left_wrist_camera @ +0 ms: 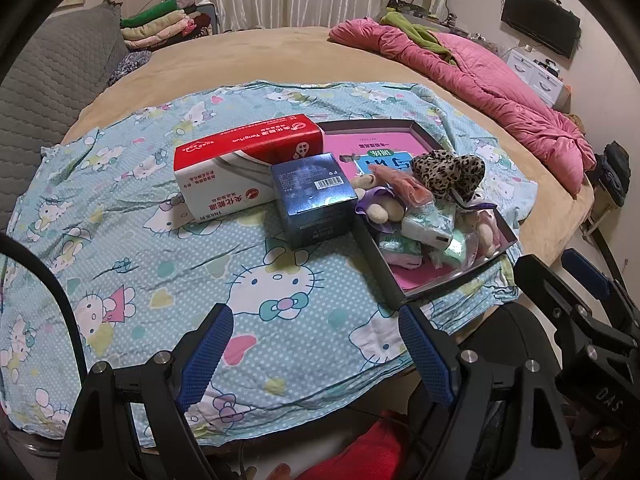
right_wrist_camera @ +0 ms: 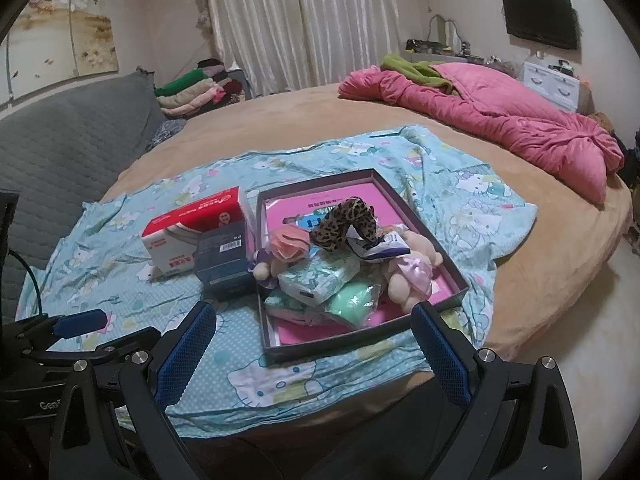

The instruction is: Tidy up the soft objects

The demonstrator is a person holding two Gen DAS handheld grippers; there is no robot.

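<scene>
Soft toys and tissue packs (right_wrist_camera: 320, 280) sit heaped in the shallow tray (right_wrist_camera: 456, 276) on the cartoon sheet (left_wrist_camera: 120, 240) over the bed, at my twelve o'clock. At nine o'clock of it stands a blue box (left_wrist_camera: 314, 196), then a red-white carton (left_wrist_camera: 240, 160). My left claw (left_wrist_camera: 316, 352) and right claw (right_wrist_camera: 312, 348) both hang spread, pinching nothing.

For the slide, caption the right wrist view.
Open right tool hovers before the tray piled with soft items on a cartoon sheet.

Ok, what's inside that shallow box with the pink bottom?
In the shallow box: a leopard-print fabric piece on top, plush toys, tissue packs and a green packet. Whatever lies under the pile is hidden.
</scene>
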